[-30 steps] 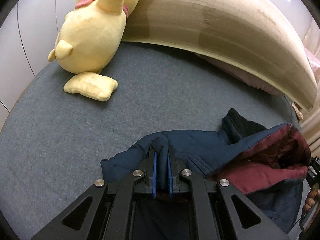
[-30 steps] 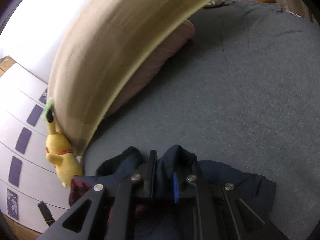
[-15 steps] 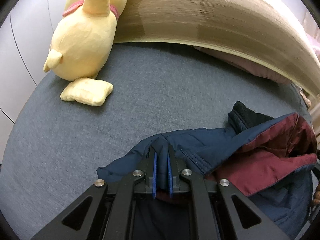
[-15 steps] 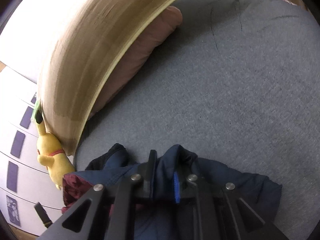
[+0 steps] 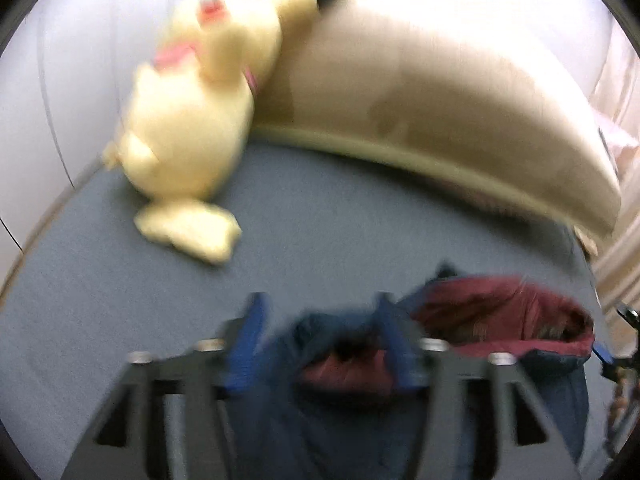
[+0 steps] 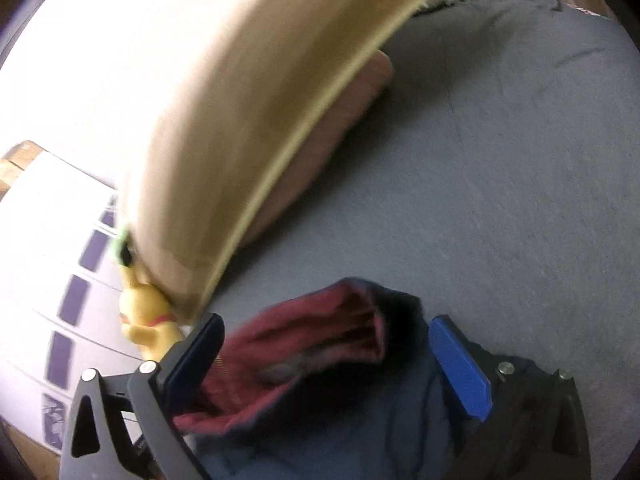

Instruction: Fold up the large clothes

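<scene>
I see both grips letting go at once. A second ago each pair of pads was pinched on a ridge of the navy jacket (image 5: 352,412); now the left gripper (image 5: 320,312) has its jaws opening, and the right gripper (image 6: 324,336) has its jaws opening too, already spread wide. The cloth lies slack between the pads in both views, and nothing presses on it. I take that as a fold just laid down and released, so the next job is probably a fresh pair of grip points.

In the left wrist view, which is motion-blurred, the jacket sits at six o'clock between the blue pads, with its maroon lining (image 5: 500,316) open towards four o'clock. In the right wrist view the lining (image 6: 304,344) and a dark collar lie between the pads at six o'clock, and the navy shell runs off the lower edge.

The garment rests on the grey bed cover (image 6: 500,184). The yellow plush toy (image 5: 188,128) sits at ten o'clock in the left view, well apart from it.
</scene>
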A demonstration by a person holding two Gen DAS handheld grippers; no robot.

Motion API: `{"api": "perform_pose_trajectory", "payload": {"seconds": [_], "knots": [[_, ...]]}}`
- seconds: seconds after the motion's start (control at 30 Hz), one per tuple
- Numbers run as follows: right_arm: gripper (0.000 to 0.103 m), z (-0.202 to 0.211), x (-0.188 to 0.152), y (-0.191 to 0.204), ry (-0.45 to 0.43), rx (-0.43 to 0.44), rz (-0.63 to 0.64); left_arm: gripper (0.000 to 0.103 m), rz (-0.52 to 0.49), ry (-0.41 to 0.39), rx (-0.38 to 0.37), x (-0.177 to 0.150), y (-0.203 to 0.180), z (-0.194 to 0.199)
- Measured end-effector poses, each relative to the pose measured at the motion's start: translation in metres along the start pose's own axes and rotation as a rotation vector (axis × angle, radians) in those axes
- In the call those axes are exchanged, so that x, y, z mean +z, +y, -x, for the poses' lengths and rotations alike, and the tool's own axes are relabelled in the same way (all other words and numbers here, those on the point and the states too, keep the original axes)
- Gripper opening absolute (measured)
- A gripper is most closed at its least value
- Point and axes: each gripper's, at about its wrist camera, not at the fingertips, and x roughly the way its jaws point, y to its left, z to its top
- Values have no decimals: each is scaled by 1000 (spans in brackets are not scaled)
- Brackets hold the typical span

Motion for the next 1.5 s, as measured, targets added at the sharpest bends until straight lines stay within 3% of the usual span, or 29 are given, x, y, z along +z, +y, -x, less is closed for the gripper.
{"api": "perform_pose_trajectory", "payload": {"seconds": [0.07,0.13,0.4,0.57,0.7,0.73,0.77,0.83,0.9,0.97,1.13,1.37,1.47,1.5], "knots": [[103,15,5,5,-17,6,36,75,5,-102,11,7,10,19],[103,27,6,8,-36,-30,110,75,-26,-111,3,9,17,23],[102,-9,-17,-3,123,-161,339,75,-229,75,-48,-12,0,-25],[90,-37,-18,-1,172,-205,382,75,-268,155,-88,-17,-15,-53],[73,-52,-11,-4,183,-237,373,75,-260,190,-98,-14,-20,-69],[60,-56,-9,-3,187,-244,375,70,-249,183,-99,-12,-20,-70],[50,-59,-9,-2,194,-248,387,51,-241,176,-95,-10,-21,-71],[20,-62,-7,2,194,-260,407,19,-265,202,-39,-8,-26,-79],[11,-59,-6,10,169,-267,433,14,-279,196,-21,-9,-29,-81],[10,-54,-3,8,140,-279,411,12,-276,198,2,-10,-30,-86],[9,-77,-10,-7,176,-349,372,12,-304,236,87,-17,-40,-110],[11,-90,-8,-9,196,-385,345,14,-317,237,122,-19,-46,-118],[26,-98,-7,-6,176,-424,364,20,-322,223,139,-24,-53,-113],[38,-98,-9,-4,169,-434,366,20,-317,217,139,-24,-52,-112]]}}
